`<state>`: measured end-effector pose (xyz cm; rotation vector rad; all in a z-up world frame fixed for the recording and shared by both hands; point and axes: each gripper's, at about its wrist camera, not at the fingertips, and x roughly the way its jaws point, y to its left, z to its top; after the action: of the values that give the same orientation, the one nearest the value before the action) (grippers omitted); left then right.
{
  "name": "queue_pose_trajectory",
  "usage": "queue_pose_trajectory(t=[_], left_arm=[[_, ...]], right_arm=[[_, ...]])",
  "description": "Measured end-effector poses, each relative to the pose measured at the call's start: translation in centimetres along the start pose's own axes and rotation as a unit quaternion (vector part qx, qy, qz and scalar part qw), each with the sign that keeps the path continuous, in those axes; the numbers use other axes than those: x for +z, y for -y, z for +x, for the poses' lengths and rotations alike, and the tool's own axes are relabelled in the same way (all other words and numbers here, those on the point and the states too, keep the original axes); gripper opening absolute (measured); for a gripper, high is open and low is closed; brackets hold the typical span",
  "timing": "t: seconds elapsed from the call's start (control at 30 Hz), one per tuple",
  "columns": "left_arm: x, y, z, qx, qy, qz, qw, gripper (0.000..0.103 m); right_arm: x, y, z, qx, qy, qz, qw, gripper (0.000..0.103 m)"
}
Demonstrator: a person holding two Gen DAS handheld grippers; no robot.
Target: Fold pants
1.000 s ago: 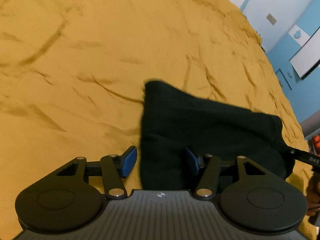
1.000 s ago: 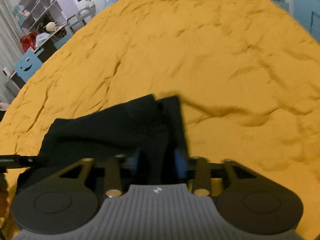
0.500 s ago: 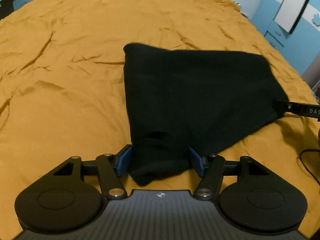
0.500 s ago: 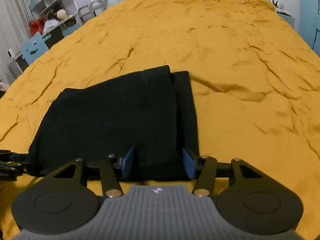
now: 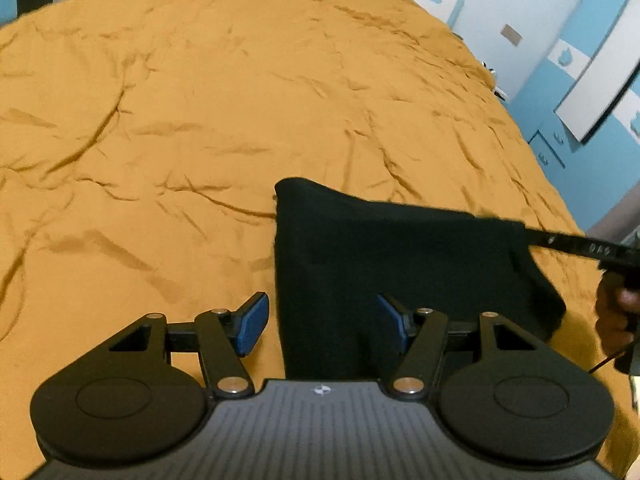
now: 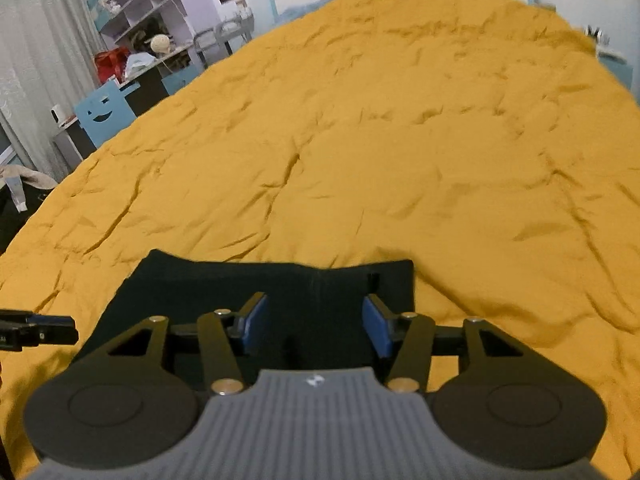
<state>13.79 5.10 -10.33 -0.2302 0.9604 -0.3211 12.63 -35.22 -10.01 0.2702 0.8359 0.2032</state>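
Both grippers, left [image 5: 322, 322] and right [image 6: 313, 328], wide-jawed, angled down over black pants [image 5: 400, 264].

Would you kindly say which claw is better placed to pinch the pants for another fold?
Probably the right. The right claw is open, both pads over the black pants. The left claw straddles the pants' edge, one pad over the orange bedspread.
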Motion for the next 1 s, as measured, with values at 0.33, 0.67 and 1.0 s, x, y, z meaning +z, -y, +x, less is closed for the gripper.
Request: queue_pose_trajectory(t=[0.33,0.67,1.0], left_arm=[[2.4,-1.5,6.5,-0.018,-0.046,-0.032,0.9983,0.072],[3.2,-0.9,6.3,-0.022,-0.022,-0.031,0.9990,0.036],[3.2,1.3,7.2,0.002,0.008,0.015,0.9999,0.053]], right_arm=[[0.3,2.2,2.7,0.000,-0.026,0.018,1.000,0.035],[-0.4,3.2,2.7,0.029,0.013,0.053,0.998,0.011],[0.5,5.6,0.8,0.018,0.053,0.094,0.994,0.001]])
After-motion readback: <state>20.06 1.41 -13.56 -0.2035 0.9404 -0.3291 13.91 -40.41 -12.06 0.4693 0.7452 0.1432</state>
